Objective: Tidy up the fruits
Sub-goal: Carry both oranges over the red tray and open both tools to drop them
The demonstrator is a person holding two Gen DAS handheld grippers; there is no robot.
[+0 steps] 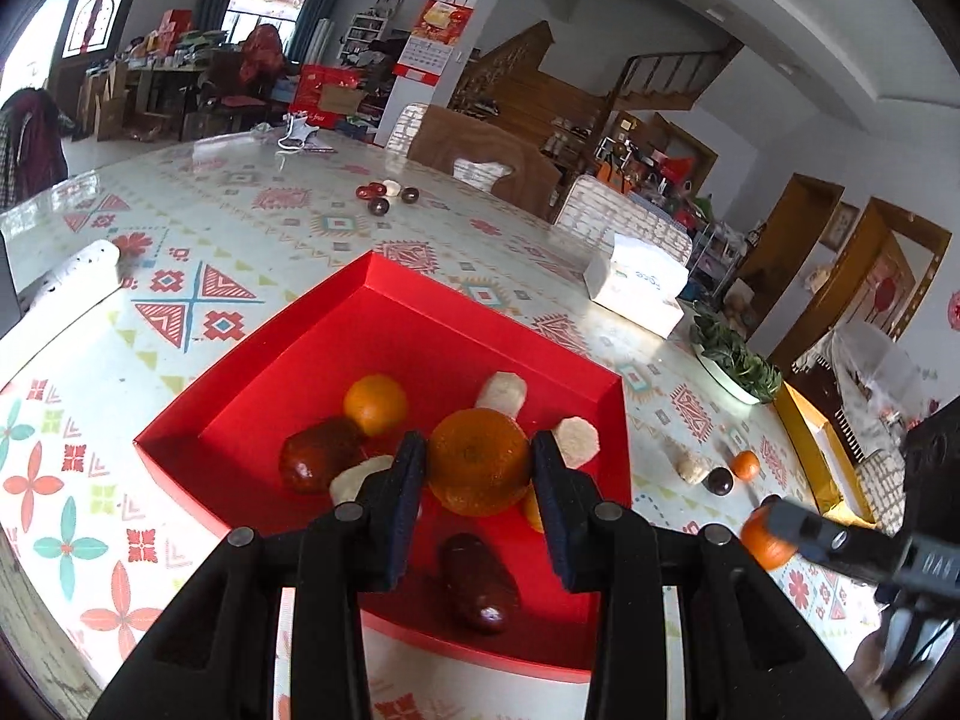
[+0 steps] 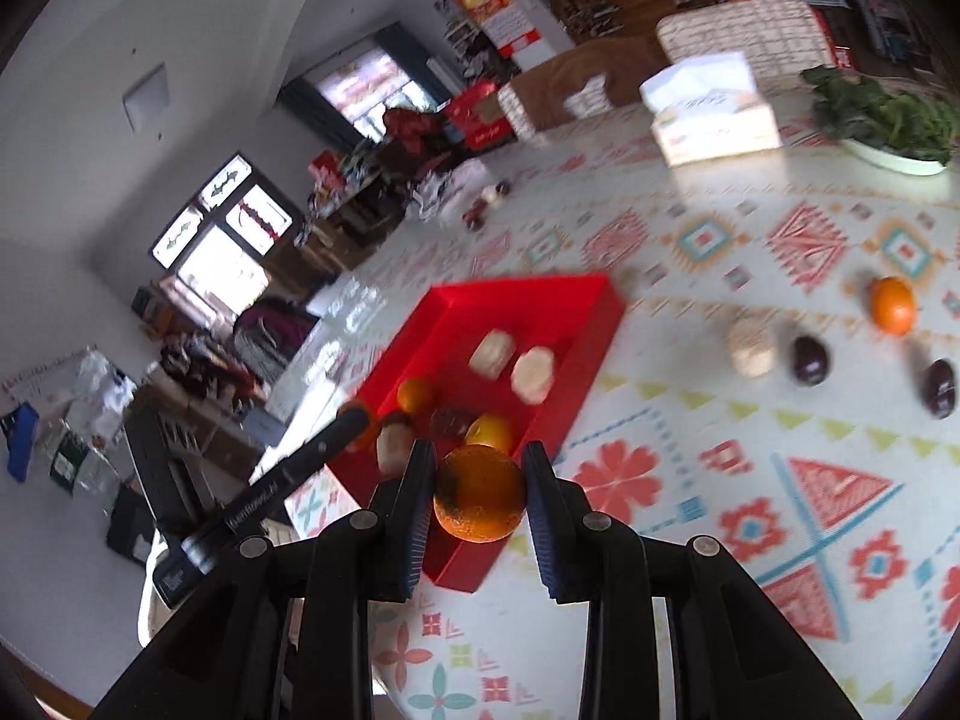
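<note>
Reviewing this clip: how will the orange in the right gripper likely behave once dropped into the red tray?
The orange is round, so it will probably roll on the flat floor of the red tray. Its firm-looking peel likely resists bruising. The right gripper clamps it sideways; release may nudge it.

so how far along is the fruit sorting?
Roughly halfway. Several fruits already lie in the red box. The left gripper and right gripper each hold an orange over it. Left on the table: an orange, a pale piece and two dark fruits.
</note>
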